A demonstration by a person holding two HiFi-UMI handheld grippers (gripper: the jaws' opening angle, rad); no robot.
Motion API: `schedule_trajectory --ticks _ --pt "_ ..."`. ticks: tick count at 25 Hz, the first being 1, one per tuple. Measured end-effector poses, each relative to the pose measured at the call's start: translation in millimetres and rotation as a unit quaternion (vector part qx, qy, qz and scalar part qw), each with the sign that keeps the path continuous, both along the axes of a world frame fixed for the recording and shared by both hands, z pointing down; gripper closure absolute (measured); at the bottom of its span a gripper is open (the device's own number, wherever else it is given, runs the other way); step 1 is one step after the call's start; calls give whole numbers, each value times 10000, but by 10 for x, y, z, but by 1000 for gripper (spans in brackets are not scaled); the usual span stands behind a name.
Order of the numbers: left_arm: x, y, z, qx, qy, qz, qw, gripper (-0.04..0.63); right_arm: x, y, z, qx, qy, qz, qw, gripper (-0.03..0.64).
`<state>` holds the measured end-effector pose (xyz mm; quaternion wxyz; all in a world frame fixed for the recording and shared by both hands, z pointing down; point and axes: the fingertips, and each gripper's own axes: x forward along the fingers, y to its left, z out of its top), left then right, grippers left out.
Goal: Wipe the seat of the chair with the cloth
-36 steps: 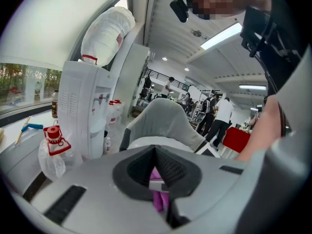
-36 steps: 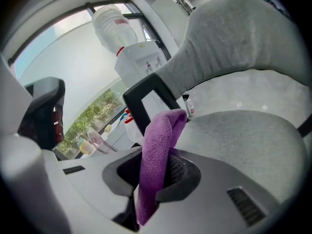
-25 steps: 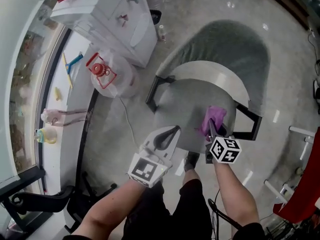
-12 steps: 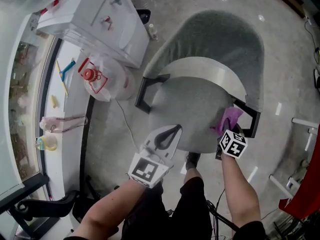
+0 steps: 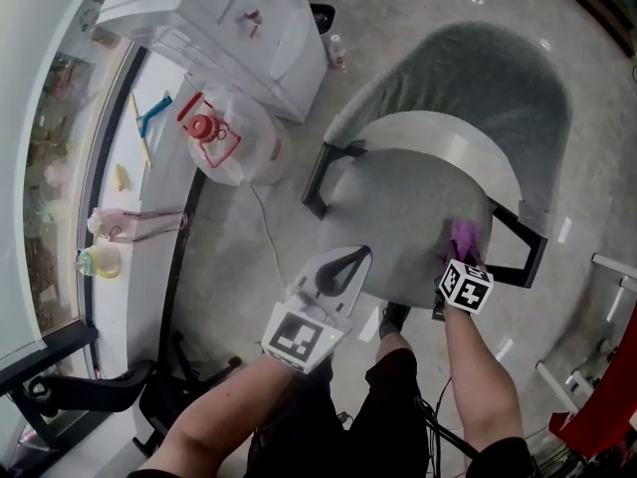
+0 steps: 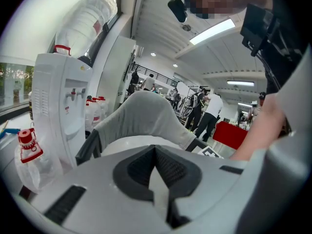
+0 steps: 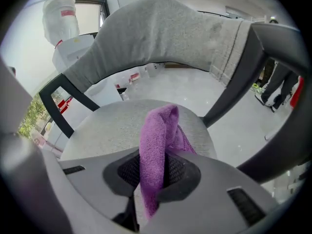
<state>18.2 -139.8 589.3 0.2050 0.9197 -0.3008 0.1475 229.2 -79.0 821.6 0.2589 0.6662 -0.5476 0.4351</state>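
In the head view, the right gripper (image 5: pixel 456 263) holds the purple cloth (image 5: pixel 463 237) at the right side of the chair's grey seat (image 5: pixel 393 212), near the black armrest (image 5: pixel 520 239). The left gripper (image 5: pixel 348 259) hangs by the seat's front edge, well apart from the cloth. The left gripper view shows its jaws pressed together, empty. In the right gripper view the jaws are clamped on a bunched fold of cloth standing above the seat. Wiping well likely means pressing the cloth flatter and sweeping overlapping strokes across the centre and left.
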Motion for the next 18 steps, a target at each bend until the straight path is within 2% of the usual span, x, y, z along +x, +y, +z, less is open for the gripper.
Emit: schedule_trajectory --ticks 8,14,18 --pt "-460 -72 -28 5 -41 -426 9991 588 -692 -385 -13 128 -362 -387 9985 549" --pt "-797 -76 -28 31 -61 -781 9969 588 -1163 -613 -29 172 -480 -800 9955 549" --pt "-1019 -75 -42 35 -6 -977 9952 588 -1637 -721 -36 175 -689 -1210 9901 549"
